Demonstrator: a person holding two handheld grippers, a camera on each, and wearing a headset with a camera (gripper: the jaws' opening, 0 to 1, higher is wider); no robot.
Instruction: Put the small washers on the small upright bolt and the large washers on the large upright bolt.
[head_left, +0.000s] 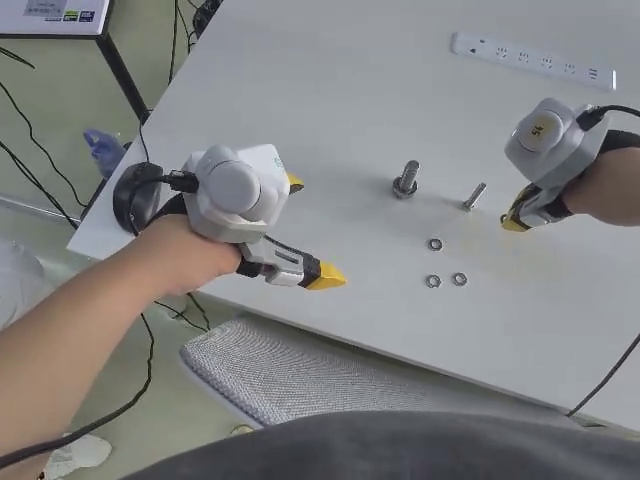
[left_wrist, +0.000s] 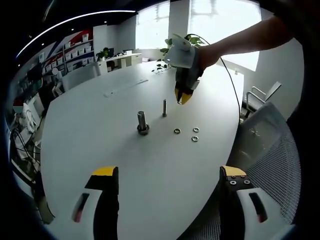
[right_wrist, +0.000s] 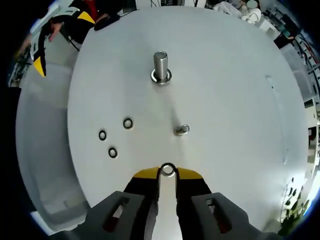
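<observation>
Right gripper (right_wrist: 168, 174) clamped on washer (right_wrist: 168, 165), near small bolt (right_wrist: 182, 130), left gripper (left_wrist: 168, 172) spread apart

Your head view looks steeply down at the table (head_left: 350, 90). The left gripper view faces across it from the near edge; the right looks down from close. All share the large bolt (head_left: 406, 180) and small bolt (head_left: 474, 196).

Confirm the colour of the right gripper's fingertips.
Yellow fingertips on the right gripper, clearest in the right gripper view, pinching a washer.

Three loose washers (head_left: 435, 244) beside upright bolts (head_left: 406, 180)
</observation>
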